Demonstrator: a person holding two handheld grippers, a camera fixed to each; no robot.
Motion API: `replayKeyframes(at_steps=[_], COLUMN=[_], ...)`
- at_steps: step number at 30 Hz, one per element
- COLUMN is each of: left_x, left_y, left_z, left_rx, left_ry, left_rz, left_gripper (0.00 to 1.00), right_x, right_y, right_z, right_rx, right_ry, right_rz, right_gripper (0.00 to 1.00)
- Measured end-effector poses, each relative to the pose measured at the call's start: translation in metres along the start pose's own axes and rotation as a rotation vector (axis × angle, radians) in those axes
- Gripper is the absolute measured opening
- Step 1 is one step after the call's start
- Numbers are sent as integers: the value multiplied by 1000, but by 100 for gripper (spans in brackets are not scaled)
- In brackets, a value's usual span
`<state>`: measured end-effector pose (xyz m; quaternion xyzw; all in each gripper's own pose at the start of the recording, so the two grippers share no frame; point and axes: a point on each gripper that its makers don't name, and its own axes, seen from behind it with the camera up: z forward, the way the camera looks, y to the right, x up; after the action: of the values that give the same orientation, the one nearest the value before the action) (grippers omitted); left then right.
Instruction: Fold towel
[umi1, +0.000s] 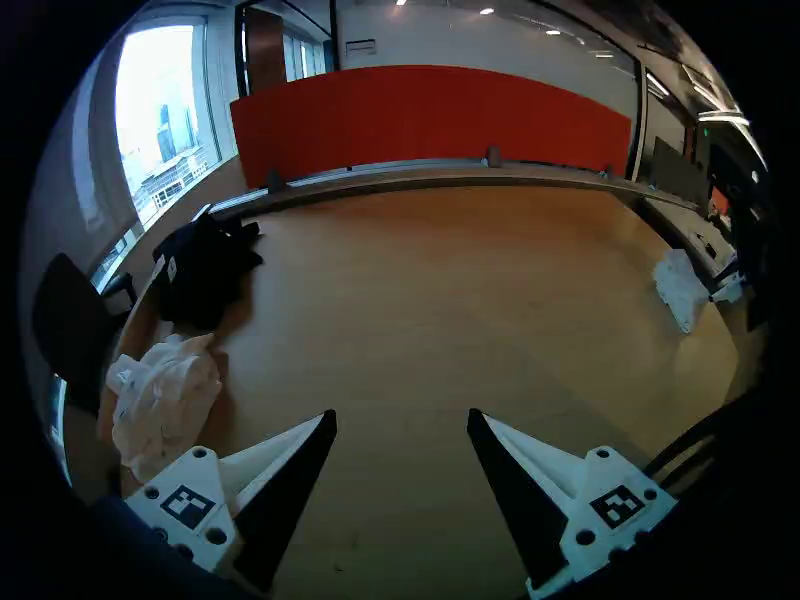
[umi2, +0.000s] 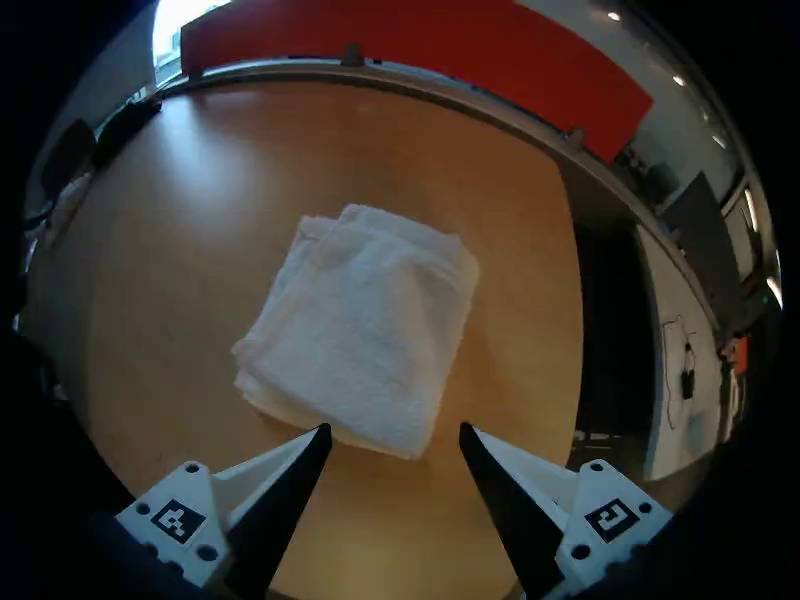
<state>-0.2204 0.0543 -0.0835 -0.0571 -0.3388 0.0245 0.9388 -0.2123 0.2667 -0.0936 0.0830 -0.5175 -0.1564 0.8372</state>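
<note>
Your right hand-held gripper (umi2: 393, 426) hangs released over the near edge of the folded white terry towel (umi2: 365, 320), its two fingers spread and pressing on nothing. The towel lies as a compact, layered rectangle on the light wooden counter (umi2: 200, 170). It is on your side of the long red partition panel (umi2: 420, 45) and well apart from it, with bare wood between.

Judging by the stacked edges at the towel's near-left corner, the folding looks done or nearly so. An open gripper just above the bundle suits letting go after a fold, or checking how the layers sit.

Your left hand-held gripper (umi1: 400, 412) is also released, fingers wide with nothing between them. It points across bare counter toward the red partition panel, probably held away so that it cannot drag the folded layers.

Near the left end of that partition sits a black bundle of fabric (umi1: 200, 265), and on your side of it a crumpled white cloth (umi1: 165, 395). Toward the partition's right end lies another crumpled white piece (umi1: 682, 288); I cannot tell what it is. These sit out at the counter's margins, likely set aside so the middle is free for folding.
</note>
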Motion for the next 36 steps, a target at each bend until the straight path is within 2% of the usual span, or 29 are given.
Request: replayKeyframes(at_steps=[8,18,36], left_x=[-2,-5,-9], left_y=[-4,-12,-17], left_z=[-2,-8,-12], left_rx=[5,19,34], left_ry=[3,2,-3], left_rz=[-7,-17,-16], left_gripper=[98,97,97], right_x=[25,47,33], right_y=[-20,-41,-58], right_z=[0,11,33], right_rx=[30,64,88], right_ry=[45,65,30], right_rz=[-23,-43,-53], right_gripper=[99,99,99])
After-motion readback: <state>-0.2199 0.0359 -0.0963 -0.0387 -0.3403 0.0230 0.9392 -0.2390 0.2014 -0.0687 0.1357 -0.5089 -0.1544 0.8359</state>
